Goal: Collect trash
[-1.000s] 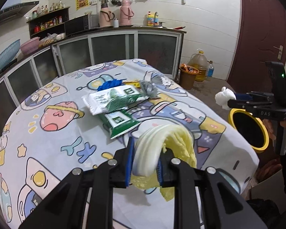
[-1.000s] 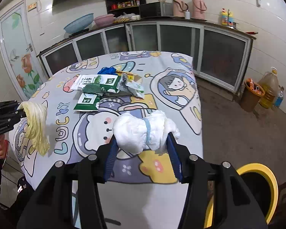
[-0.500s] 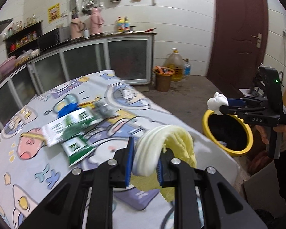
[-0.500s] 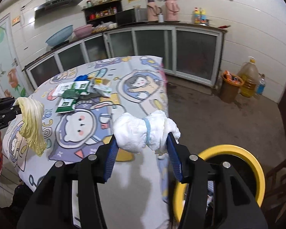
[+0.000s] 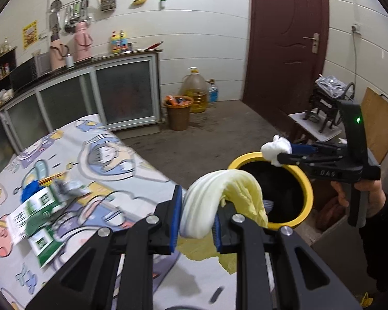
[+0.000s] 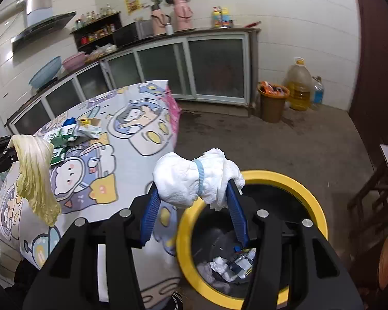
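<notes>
My left gripper [image 5: 196,219] is shut on a limp cabbage leaf [image 5: 219,193], white at the stalk and pale yellow where it droops over the table's edge, just short of the yellow-rimmed black bin [image 5: 306,180]. In the right wrist view that cabbage leaf [image 6: 35,173] hangs at the far left. My right gripper [image 6: 194,199] is shut on a white rolled diaper [image 6: 191,180] with a blue band, held over the near rim of the bin [image 6: 297,184]. From the left wrist view the right gripper [image 5: 284,152] holds the diaper [image 5: 275,148] above the bin's far rim.
Green-and-white wrappers [image 5: 38,211], a blue scrap and a grey wad lie on the cartoon-print tablecloth [image 5: 111,160]. Paper waste [image 6: 227,263] lies in the bin's bottom. An orange waste basket [image 6: 273,100] and oil jug [image 6: 300,85] stand by the cabinets. A cardboard box [image 5: 331,235] sits beside the bin.
Both grippers swung from over the table toward the bin, keeping their loads. The bin has come close under the diaper, and the wrappers have slid to the left of both views.
</notes>
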A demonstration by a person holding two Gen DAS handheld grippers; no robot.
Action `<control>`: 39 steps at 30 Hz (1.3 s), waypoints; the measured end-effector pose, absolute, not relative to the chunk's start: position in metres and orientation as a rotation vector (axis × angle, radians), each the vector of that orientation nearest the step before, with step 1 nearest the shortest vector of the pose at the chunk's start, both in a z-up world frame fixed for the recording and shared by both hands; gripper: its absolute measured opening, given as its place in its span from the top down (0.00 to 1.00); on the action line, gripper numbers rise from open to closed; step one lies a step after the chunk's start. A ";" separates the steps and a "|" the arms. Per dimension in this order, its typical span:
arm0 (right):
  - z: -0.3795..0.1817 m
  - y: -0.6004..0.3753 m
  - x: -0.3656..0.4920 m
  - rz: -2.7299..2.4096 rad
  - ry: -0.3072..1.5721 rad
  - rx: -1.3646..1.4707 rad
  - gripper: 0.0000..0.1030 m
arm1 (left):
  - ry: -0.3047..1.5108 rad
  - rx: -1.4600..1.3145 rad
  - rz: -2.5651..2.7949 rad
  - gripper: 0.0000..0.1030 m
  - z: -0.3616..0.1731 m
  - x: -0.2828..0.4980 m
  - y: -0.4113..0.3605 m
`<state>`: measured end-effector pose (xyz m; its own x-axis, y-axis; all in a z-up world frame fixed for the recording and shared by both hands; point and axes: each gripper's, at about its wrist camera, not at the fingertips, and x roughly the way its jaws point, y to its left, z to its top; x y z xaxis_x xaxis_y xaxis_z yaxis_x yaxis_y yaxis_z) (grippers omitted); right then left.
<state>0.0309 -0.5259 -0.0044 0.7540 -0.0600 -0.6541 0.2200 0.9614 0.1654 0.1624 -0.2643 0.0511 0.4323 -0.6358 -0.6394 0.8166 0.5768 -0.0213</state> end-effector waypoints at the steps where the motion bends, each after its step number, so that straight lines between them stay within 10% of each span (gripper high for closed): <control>1: -0.007 -0.531 0.027 -0.169 0.704 0.245 0.53 | 0.651 0.314 -0.938 0.82 0.050 0.161 -0.273; 39: -0.083 -0.614 -0.009 -0.341 0.815 0.457 0.47 | 0.797 0.327 -1.078 0.73 -0.030 0.162 -0.452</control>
